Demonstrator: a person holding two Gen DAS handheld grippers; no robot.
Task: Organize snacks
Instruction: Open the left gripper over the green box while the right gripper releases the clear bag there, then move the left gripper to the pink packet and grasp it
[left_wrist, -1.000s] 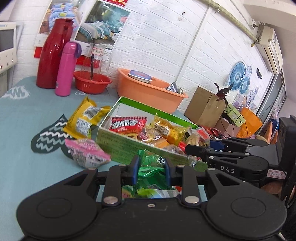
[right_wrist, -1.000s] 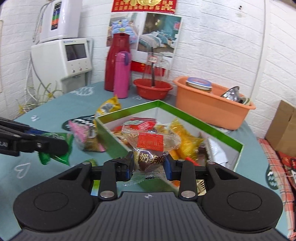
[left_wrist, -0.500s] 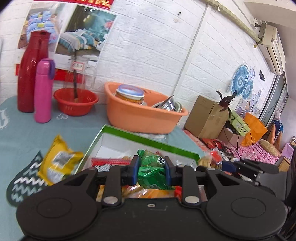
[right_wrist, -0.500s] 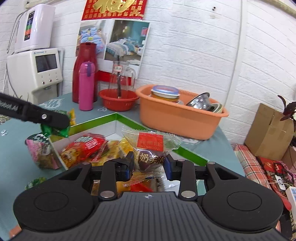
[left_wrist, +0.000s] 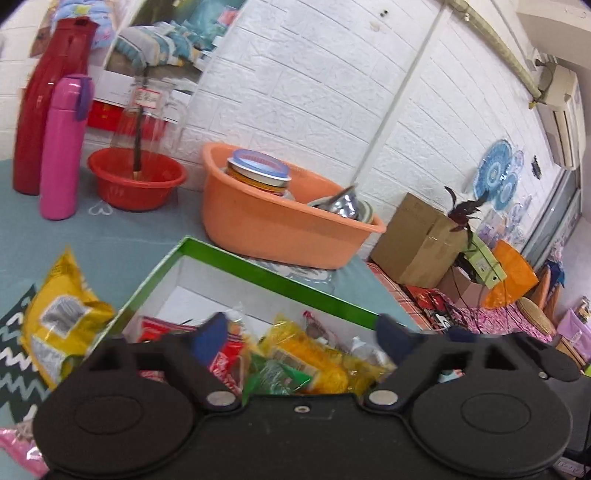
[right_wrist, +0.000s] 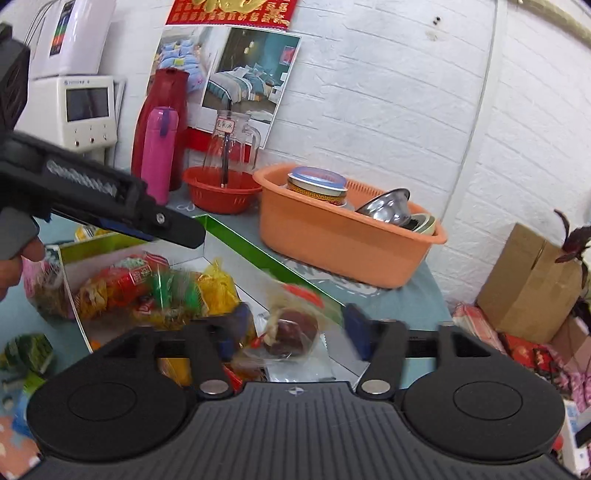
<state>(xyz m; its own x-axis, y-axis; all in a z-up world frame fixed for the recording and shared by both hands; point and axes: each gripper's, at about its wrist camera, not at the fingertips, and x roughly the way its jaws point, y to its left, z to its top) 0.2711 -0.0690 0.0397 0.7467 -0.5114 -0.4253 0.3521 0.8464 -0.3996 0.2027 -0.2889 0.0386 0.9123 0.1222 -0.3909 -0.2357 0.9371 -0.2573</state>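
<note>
Both sets of tongs have just sprung apart, and nothing is pinched in either. The right gripper has its blue-padded jaws spread wide, and the clear-wrapped brown pastry with the red label sits blurred between them, touching neither pad, so it looks to be dropping into the box. Same deal on the left gripper: jaws wide apart, and the crinkly green snack bag lies just below and between them on top of the pile.

Moving outward, both packets are over the white cardboard box with the green rim, already crowded with yellow and red wrappers.

What's left outside is all on the left side of the teal tablecloth: a yellow foil chip bag just beside the box's left wall, long axis running roughly away from the camera, and a pink packet at the left view's bottom corner. I'd guess the left hand is nearer both, so that's its next grab.
</note>
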